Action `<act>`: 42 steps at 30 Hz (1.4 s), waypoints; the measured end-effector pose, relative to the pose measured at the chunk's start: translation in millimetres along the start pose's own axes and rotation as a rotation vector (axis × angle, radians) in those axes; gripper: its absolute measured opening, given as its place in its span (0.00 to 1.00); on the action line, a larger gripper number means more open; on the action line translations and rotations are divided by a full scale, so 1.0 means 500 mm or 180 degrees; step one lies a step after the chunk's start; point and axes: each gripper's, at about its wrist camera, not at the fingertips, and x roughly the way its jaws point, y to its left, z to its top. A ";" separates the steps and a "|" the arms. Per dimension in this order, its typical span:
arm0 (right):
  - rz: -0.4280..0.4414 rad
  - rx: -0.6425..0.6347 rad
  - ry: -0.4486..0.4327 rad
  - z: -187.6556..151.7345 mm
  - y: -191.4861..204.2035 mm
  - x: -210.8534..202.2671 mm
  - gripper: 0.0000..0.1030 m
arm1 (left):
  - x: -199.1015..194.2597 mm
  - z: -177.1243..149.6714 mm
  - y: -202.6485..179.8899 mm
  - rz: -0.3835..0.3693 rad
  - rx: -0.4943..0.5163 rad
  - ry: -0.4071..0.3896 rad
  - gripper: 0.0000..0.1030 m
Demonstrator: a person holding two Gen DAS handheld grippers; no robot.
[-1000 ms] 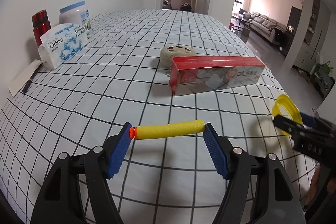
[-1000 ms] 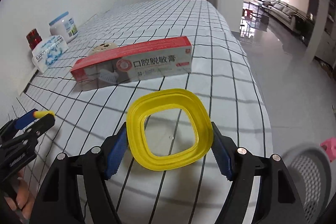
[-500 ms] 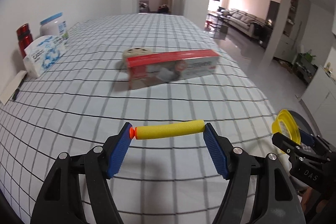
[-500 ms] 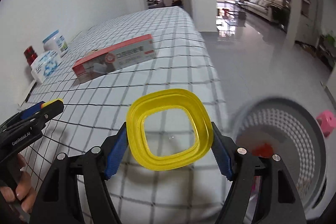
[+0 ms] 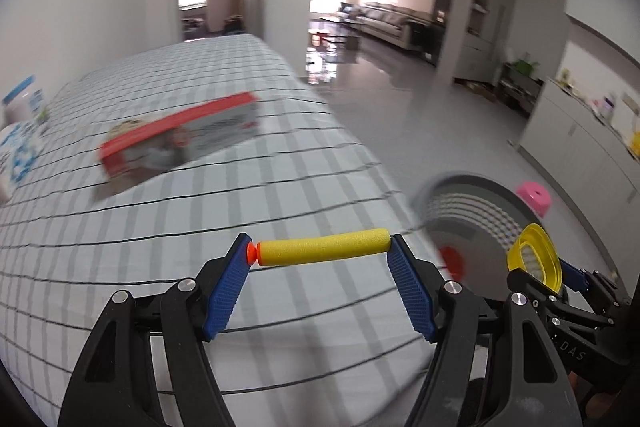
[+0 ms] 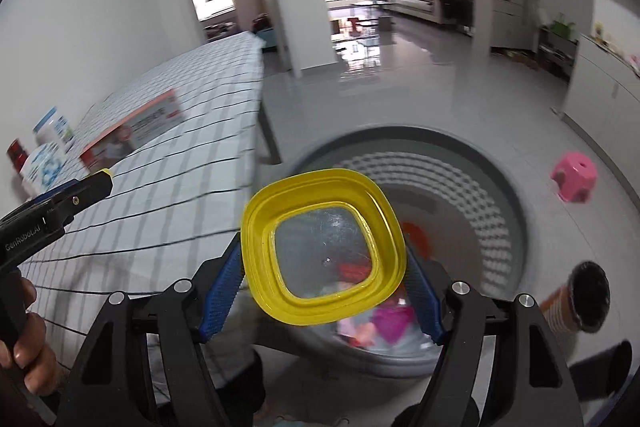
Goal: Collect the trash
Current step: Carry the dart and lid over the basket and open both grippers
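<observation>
My left gripper [image 5: 320, 253] is shut endwise on a yellow foam dart [image 5: 324, 246] with an orange tip, held over the right part of the checked tablecloth [image 5: 160, 227]. My right gripper [image 6: 325, 259] is shut on a yellow-rimmed clear lid [image 6: 324, 251], which hangs above the grey perforated trash basket [image 6: 496, 187] on the floor. That basket [image 5: 472, 203] also shows at the right of the left wrist view, with the right gripper and lid [image 5: 536, 259] over it. Coloured scraps lie inside the basket.
A red-and-white toothpaste box [image 5: 180, 143] and a round tan object behind it lie on the table. A tissue pack [image 6: 42, 167], a white jar [image 6: 52, 127] and a red can stand by the wall. A pink stool [image 6: 574, 177] and a brown cup [image 6: 576, 301] sit on the floor.
Both grippers have swung right from over the table toward the floor basket, carrying the dart and the lid. The right one now hangs over the basket; the grips are unchanged.
</observation>
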 end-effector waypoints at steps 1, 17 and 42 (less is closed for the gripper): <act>-0.0032 0.0031 -0.0012 -0.002 -0.013 -0.005 0.69 | 0.006 0.002 -0.019 -0.0048 0.0045 0.0013 0.66; -0.0366 0.0527 0.0035 -0.032 -0.201 -0.004 0.69 | 0.100 0.018 -0.228 -0.0451 0.0589 0.0256 0.66; -0.0196 0.0477 0.0270 -0.010 -0.195 0.094 0.69 | 0.181 0.019 -0.248 -0.0484 0.0648 0.0550 0.66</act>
